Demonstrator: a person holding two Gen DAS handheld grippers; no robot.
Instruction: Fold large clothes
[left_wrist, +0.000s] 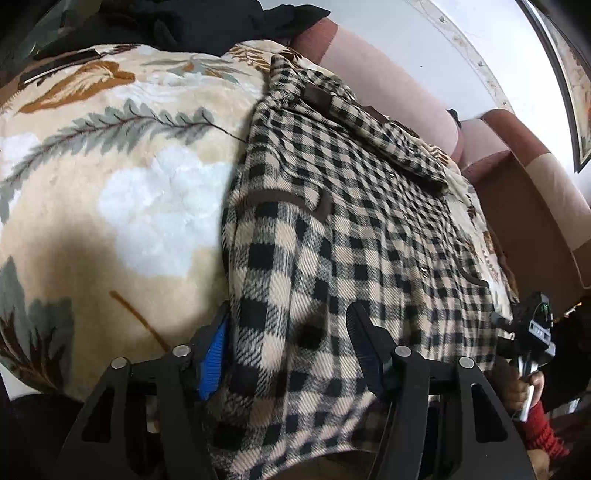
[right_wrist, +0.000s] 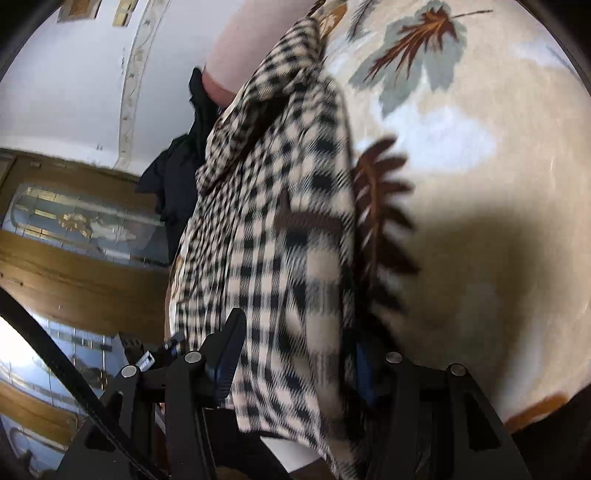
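Observation:
A large black-and-cream checked jacket (left_wrist: 332, 236) with brown trim lies lengthwise on a leaf-patterned blanket (left_wrist: 110, 177). My left gripper (left_wrist: 291, 332) stands open with the jacket's near hem between its fingers, one finger (left_wrist: 212, 354) at the cloth's left edge, the other on top of it. My right gripper (right_wrist: 295, 350) is open the same way around the jacket's (right_wrist: 280, 229) near edge, its right finger mostly hidden by the cloth. The right gripper also shows at the far right of the left wrist view (left_wrist: 532, 332). The right wrist view is motion-blurred.
The blanket (right_wrist: 480, 184) covers a wide soft surface. A brown and pink sofa back (left_wrist: 388, 74) runs behind it. Dark clothing (left_wrist: 221, 26) is piled at the far end. A wooden cabinet (right_wrist: 74, 273) stands to the left in the right wrist view.

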